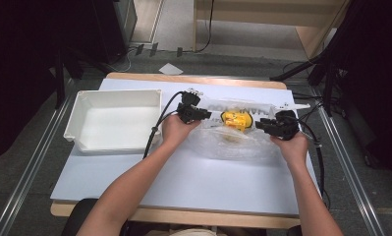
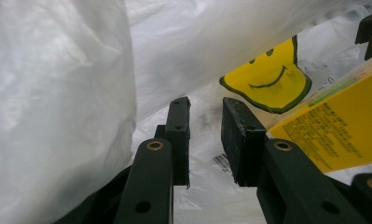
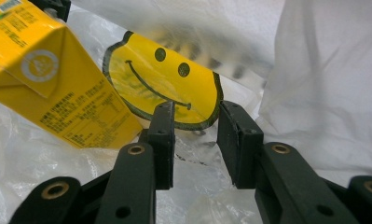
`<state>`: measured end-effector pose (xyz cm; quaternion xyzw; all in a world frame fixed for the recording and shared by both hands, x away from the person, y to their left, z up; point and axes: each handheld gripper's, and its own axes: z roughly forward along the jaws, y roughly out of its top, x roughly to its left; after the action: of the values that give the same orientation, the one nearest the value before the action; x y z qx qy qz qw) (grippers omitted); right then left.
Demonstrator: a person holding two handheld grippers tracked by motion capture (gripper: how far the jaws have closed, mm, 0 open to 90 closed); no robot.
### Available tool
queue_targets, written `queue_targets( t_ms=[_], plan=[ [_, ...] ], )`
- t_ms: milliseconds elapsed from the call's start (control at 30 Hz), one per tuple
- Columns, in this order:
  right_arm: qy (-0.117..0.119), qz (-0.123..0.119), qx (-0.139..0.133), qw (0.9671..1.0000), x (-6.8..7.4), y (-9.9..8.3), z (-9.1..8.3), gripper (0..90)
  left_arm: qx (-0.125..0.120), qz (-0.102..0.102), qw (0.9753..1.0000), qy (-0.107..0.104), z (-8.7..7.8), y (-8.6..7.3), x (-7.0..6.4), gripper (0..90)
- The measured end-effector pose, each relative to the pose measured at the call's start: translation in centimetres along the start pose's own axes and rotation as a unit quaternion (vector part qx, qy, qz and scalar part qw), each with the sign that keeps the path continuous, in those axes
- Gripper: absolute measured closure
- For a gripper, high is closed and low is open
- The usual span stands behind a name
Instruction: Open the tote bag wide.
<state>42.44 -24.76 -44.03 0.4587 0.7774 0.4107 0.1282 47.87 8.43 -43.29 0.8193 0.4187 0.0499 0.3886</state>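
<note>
I've got the yellow drink carton [image 1: 237, 119] lying inside the clear plastic bag [image 1: 238, 142], long axis left-right, midway between left gripper [image 1: 199, 114] and right gripper [image 1: 265, 125]. Both jaw pairs parted, holding nothing.

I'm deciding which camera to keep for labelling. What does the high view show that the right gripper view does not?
High view alone: the white bin at the table's left, both forearms, and the left hand-held gripper and right hand-held gripper at either end of the clear plastic bag. Right gripper view alone: the smiley face printed on the bag, and the small print on the yellow carton, with its own jaws apart. Both share the bag and carton.
</note>
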Motion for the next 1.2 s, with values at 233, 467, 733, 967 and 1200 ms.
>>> queue_targets(
  t_ms=[233,467,733,967,1200],
  plan=[
    [-0.008,0.005,0.0,1.0,-0.7,-0.8,0.6,66.9,0.0,0.0,1.0,0.004,0.8,-0.7,0.4,72.8],
    [-0.017,0.01,0.007,0.9998,-1.2,-1.6,1.2,66.8,0.003,0.001,0.9999,0.012,1.2,-1.2,0.9,73.1],
    [-0.027,0.012,0.012,0.9995,-1.6,-2.3,1.5,65.7,0.007,-0.003,0.9996,0.026,1.5,-1.9,1.6,73.5],
    [-0.045,0.012,0.014,0.9988,-2.2,-3.0,1.4,67.9,0.007,0.002,0.9993,0.036,2.0,-2.4,1.9,75.6],
    [-0.057,0.021,0.021,0.9979,-2.7,-3.6,1.0,76.3,0.002,0.016,0.9981,0.059,2.1,-2.4,2.0,80.7]
  ],
)
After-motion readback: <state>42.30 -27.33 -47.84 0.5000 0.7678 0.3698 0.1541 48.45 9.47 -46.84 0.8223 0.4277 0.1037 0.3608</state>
